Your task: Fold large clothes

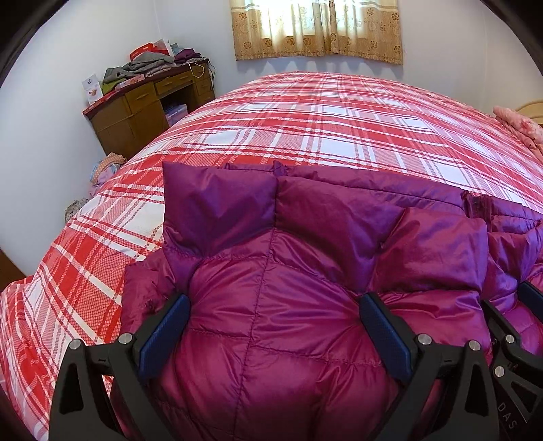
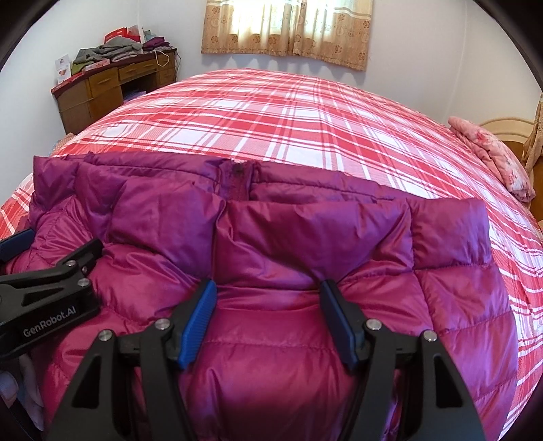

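A magenta quilted puffer jacket [image 1: 292, 271] lies on the red and white plaid bed [image 1: 305, 118], its purple folded edge toward the far side. It also shows in the right wrist view [image 2: 288, 237]. My left gripper [image 1: 275, 305] is open, its fingers resting on the jacket with puffy fabric bulging between them. My right gripper [image 2: 268, 291] is open the same way, just right of the left one. The right gripper's fingers show at the left view's right edge [image 1: 516, 325], and the left gripper shows at the right view's left edge [image 2: 51, 278].
A wooden desk [image 1: 142, 105] piled with clothes stands against the far left wall. A curtained window [image 1: 315, 27] is behind the bed. Pink folded bedding [image 2: 492, 152] and a wooden headboard are at the right. Clothes lie on the floor at the left [image 1: 105, 169].
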Demonstrator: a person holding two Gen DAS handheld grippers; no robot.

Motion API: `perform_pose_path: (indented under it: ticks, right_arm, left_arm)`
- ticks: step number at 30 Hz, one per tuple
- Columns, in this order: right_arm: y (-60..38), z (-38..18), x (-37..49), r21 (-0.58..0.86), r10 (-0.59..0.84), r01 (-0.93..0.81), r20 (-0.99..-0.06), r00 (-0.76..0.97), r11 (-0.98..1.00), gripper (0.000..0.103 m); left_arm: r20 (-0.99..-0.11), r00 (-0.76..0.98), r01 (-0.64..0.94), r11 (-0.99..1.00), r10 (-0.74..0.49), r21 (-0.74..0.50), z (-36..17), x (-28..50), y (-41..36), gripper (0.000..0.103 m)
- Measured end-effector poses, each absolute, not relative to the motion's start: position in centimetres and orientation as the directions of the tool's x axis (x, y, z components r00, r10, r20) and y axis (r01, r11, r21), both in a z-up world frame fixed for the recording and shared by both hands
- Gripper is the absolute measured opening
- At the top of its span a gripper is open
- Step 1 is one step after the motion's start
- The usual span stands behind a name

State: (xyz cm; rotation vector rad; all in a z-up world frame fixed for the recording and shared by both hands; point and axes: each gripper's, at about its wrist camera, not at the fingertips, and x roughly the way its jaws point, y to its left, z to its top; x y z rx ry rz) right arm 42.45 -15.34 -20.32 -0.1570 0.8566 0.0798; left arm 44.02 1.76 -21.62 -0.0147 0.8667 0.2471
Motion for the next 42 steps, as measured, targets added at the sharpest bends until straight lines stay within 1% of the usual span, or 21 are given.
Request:
perform_pose_path:
  ticks: [6, 8, 10, 12, 14, 17, 19, 21, 24, 26, 31, 32, 34, 35, 37, 38, 39, 40, 41, 42]
  right_arm:
    - [-15.3, -20.3, 42.5, -0.107, 0.007, -0.135, -0.759, 0.651, 0.985, 0.067]
    - [-15.4, -20.1, 42.3, -0.113, 0.004, -0.144, -0.772, 0.636, 0.983, 0.067]
    - [-15.4, -19.3, 41.0, -0.141, -0.009, -0.158, -0.774, 0.634, 0.977, 0.068]
    - [-15.7, -18.4, 38.5, -0.135, -0.008, -0.146, -0.761, 0.649, 0.98, 0.073]
    - [-16.1, -18.1, 36.1, -0.134, -0.005, -0.142, -0.746, 0.665, 0.981, 0.081]
    - [-16.3, -19.5, 34.1, -0.14, -0.013, -0.133, -0.736, 0.677, 0.981, 0.083]
    - [-16.0, -20.2, 33.8, -0.162, -0.026, -0.131, -0.719, 0.694, 0.978, 0.084]
    - [-16.0, -20.3, 34.0, -0.162, -0.03, -0.128, -0.725, 0.688, 0.978, 0.085]
    - [-16.4, -19.6, 33.8, -0.142, -0.018, -0.131, -0.743, 0.669, 0.981, 0.084]
    - [-17.0, -18.6, 32.6, -0.118, -0.008, -0.118, -0.739, 0.673, 0.986, 0.083]
    - [-16.9, -18.5, 28.3, -0.144, -0.007, -0.136, -0.71, 0.704, 0.98, 0.084]
    - [-16.9, -18.9, 27.8, -0.148, -0.011, -0.134, -0.708, 0.706, 0.98, 0.084]
    - [-16.7, -19.7, 27.8, -0.155, -0.017, -0.133, -0.712, 0.702, 0.979, 0.085]
    - [-16.7, -19.9, 28.1, -0.159, -0.02, -0.133, -0.71, 0.703, 0.978, 0.087]
    - [-16.4, -20.3, 28.3, -0.186, -0.036, -0.135, -0.704, 0.71, 0.973, 0.09]
    - [-16.5, -20.4, 28.6, -0.188, -0.038, -0.134, -0.702, 0.711, 0.973, 0.091]
    - [-16.6, -20.5, 28.8, -0.18, -0.035, -0.131, -0.705, 0.708, 0.975, 0.091]
    - [-16.7, -20.5, 28.9, -0.177, -0.033, -0.131, -0.707, 0.706, 0.976, 0.091]
    - [-16.6, -20.5, 28.7, -0.179, -0.035, -0.131, -0.708, 0.705, 0.975, 0.091]
    - [-16.6, -20.5, 28.7, -0.184, -0.039, -0.131, -0.707, 0.706, 0.974, 0.091]
  left_arm:
    - [-0.763, 0.611, -0.217, 0.972, 0.21, 0.093, -21.5, 44.0, 1.8, 0.101]
    - [-0.783, 0.593, -0.192, 0.978, 0.185, 0.085, -20.7, 43.5, 2.2, 0.101]
    - [-0.778, 0.608, -0.178, 0.982, 0.158, 0.061, -19.2, 41.3, 2.6, 0.101]
    - [-0.761, 0.638, -0.139, 0.99, 0.118, 0.037, -18.2, 38.6, 2.6, 0.101]
    - [-0.735, 0.664, -0.127, 0.989, 0.136, 0.069, -18.3, 35.8, 2.7, 0.101]
    - [-0.715, 0.671, -0.178, 0.979, 0.194, 0.099, -19.7, 33.7, 3.3, 0.101]
    - [-0.72, 0.668, -0.213, 0.975, 0.187, 0.056, -19.8, 32.7, 4.3, 0.101]
    - [-0.722, 0.669, -0.258, 0.966, 0.178, -0.001, -19.1, 31.3, 5.8, 0.101]
    - [-0.705, 0.685, -0.304, 0.951, 0.183, -0.049, -18.2, 29.2, 7.5, 0.101]
    - [-0.715, 0.679, -0.326, 0.941, 0.169, -0.088, -18.3, 27.9, 8.5, 0.101]
    - [-0.772, 0.634, -0.373, 0.892, 0.044, -0.256, -21.1, 26.4, 10.8, 0.101]
    - [-0.77, 0.637, -0.378, 0.883, 0.03, -0.278, -21.4, 26.3, 10.8, 0.101]
    - [-0.755, 0.654, -0.365, 0.888, 0.032, -0.279, -21.3, 26.5, 10.2, 0.101]
    - [-0.75, 0.661, -0.347, 0.891, 0.012, -0.292, -21.2, 26.6, 9.9, 0.101]
    - [-0.732, 0.678, -0.302, 0.884, -0.064, -0.357, -21.4, 26.9, 9.6, 0.101]
    - [-0.729, 0.681, -0.3, 0.884, -0.064, -0.358, -21.3, 27.1, 9.5, 0.1]
    - [-0.719, 0.691, -0.287, 0.883, -0.078, -0.372, -21.2, 27.2, 9.4, 0.094]
    - [-0.705, 0.7, -0.266, 0.877, -0.109, -0.4, -21.3, 27.2, 9.3, 0.08]
    - [-0.697, 0.706, -0.251, 0.874, -0.129, -0.416, -21.3, 27.1, 9.3, 0.076]
    - [-0.692, 0.707, -0.239, 0.871, -0.148, -0.43, -21.3, 27.1, 9.2, 0.069]
